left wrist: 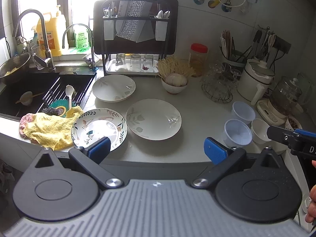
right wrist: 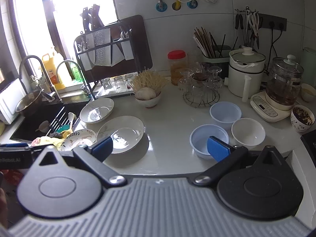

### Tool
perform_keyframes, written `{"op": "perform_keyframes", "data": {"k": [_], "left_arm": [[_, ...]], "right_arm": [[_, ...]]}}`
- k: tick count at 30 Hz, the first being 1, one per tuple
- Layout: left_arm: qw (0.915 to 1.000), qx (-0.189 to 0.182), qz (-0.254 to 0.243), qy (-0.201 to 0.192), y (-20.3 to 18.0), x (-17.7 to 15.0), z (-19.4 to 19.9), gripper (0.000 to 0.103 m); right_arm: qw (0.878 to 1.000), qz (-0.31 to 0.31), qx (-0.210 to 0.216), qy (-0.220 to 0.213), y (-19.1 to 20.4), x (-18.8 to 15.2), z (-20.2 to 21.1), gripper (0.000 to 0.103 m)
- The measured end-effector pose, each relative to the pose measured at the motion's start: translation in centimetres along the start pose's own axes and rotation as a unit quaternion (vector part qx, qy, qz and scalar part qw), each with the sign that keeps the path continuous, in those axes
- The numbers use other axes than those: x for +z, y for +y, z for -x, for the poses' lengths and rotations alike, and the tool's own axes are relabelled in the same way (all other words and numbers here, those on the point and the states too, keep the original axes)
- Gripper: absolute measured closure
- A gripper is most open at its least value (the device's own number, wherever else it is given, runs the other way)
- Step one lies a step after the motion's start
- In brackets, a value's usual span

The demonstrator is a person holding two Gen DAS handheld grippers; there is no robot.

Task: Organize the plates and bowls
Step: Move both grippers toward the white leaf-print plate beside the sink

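Observation:
Three plates lie on the white counter: a leaf-patterned plate (left wrist: 98, 128) at the front left, a plain white plate (left wrist: 154, 119) beside it, and another white plate (left wrist: 114, 87) behind. Two pale blue plastic bowls (left wrist: 238, 133) (left wrist: 244, 112) and a white bowl (left wrist: 259, 130) stand to the right. My left gripper (left wrist: 157, 150) is open and empty, held before the counter edge. My right gripper (right wrist: 160, 147) is open and empty, with the near blue bowl (right wrist: 203, 139) behind its right finger. The white bowl (right wrist: 247, 131), the far blue bowl (right wrist: 225, 111) and the white plate (right wrist: 122, 133) show there too.
A sink (left wrist: 29, 96) with a yellow cloth (left wrist: 47, 127) at its edge is on the left. A dish rack (left wrist: 136, 29) with glasses stands at the back. A bowl of garlic (left wrist: 174, 83), a wire rack of glassware (left wrist: 219, 81), a white pot (left wrist: 254, 79) and a kettle (right wrist: 282, 86) crowd the back right.

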State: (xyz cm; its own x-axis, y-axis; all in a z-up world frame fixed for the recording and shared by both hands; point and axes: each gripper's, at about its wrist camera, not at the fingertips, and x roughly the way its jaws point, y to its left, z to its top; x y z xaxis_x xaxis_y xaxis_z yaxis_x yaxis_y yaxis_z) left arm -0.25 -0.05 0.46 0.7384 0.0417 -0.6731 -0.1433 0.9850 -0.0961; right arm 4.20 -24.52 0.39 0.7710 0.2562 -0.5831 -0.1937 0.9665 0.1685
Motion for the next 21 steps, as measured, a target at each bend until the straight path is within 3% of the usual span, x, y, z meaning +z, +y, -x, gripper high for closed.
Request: {"op": "perform_keyframes", "data": {"k": [12,21], "left_arm": [[0.9998,0.014,-0.005,-0.012,-0.9,1.3,-0.3,0.001],[0.9999,0.002,0.011,-0.005,-0.5,1.7,-1.3,0.001]], "right_arm": [[1.0,0.003,0.009,0.01,-0.3,0.6,-1.4,0.0],[1.0,0.003,0.011,0.009,0.1,0.8,-1.9,0.0]]}}
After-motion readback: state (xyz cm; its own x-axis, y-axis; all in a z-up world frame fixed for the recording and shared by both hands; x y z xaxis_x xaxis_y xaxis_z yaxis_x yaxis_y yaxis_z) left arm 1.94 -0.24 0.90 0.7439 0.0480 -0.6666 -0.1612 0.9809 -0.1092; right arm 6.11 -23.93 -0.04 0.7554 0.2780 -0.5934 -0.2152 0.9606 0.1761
